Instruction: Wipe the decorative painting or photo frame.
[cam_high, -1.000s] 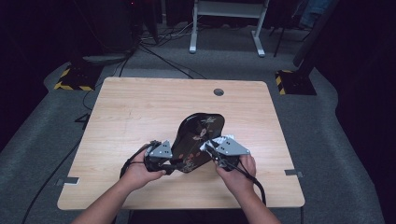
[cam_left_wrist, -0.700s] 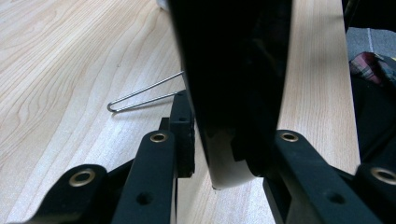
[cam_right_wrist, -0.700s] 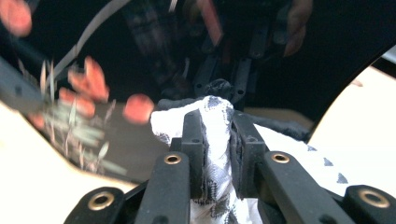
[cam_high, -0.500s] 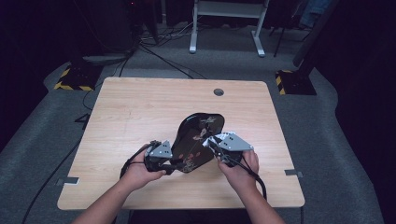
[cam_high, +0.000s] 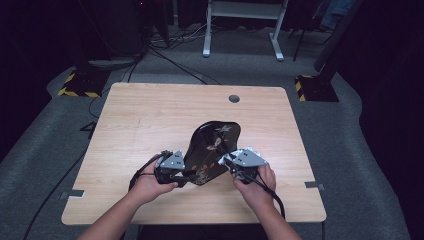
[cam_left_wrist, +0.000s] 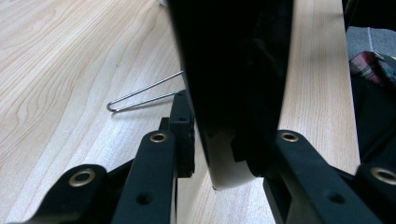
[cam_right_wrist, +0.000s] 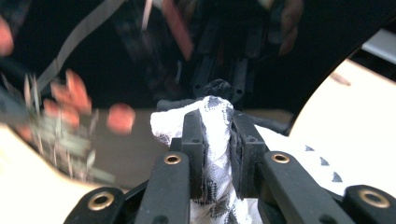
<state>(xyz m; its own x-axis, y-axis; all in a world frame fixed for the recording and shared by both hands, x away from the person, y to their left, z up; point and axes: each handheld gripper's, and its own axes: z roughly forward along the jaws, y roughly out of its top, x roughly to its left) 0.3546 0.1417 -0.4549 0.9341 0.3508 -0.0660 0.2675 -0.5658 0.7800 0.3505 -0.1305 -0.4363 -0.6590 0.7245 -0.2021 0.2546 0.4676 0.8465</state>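
A glossy black tray (cam_high: 212, 145) with a red and gold flower pattern stands tilted on the bench (cam_high: 145, 115), slightly right of the middle and toward the near edge. Its near end is down by the two grippers and its far end is raised.

The left gripper (cam_high: 176, 172) is at the tray's near left edge. In the left gripper view the jaws are clenched on the tray's rim (cam_left_wrist: 233, 93), one jaw on each face of the dark wall, and a pale strip of the edge shows between them. A thin wire loop (cam_left_wrist: 140, 95) lies on the wood just to the left of the tray.

The right gripper (cam_high: 235, 167) is at the tray's near right side. In the right gripper view its jaws are clenched on a white cloth (cam_right_wrist: 212, 140) with a dark lace-like print, bunched up between the pads. The cloth's top touches the shiny face of the tray (cam_right_wrist: 116, 56), which mirrors the jaws and shows blurred red petals at the left.

Both hands grip the tools from the near edge of the bench, with a cable trailing from each gripper.
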